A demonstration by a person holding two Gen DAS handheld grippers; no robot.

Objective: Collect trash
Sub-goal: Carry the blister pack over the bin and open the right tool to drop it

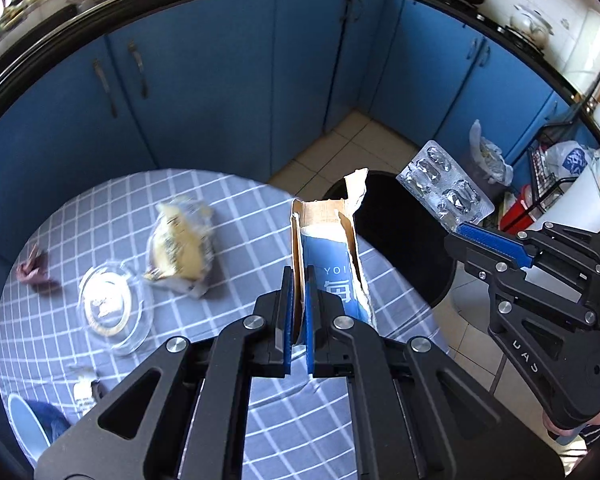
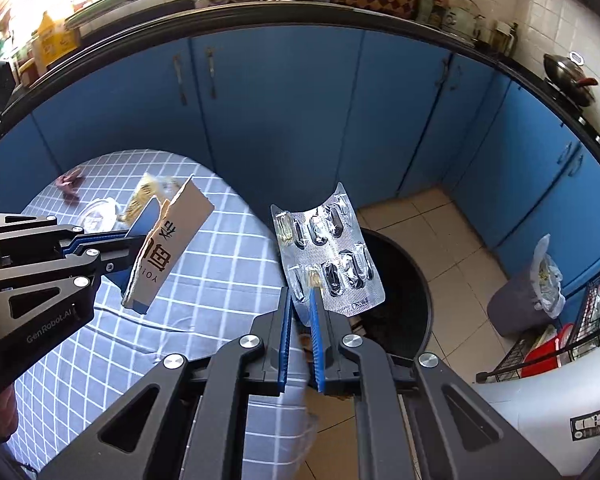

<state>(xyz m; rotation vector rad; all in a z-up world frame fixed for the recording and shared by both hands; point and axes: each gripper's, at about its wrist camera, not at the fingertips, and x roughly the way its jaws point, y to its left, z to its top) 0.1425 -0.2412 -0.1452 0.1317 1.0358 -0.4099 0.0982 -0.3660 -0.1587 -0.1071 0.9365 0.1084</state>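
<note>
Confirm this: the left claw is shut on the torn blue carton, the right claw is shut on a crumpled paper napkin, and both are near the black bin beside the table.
One thing is wrong. The right claw is shut on a silver pill blister pack, not a napkin; the right wrist view shows it plainly. The rest stands: the left claw is shut on the torn blue carton, near the black bin beside the table.

Table stands left of bin. On table: wrapper, dish to its left. Carton left of blister pack, both above bin edge.
</note>
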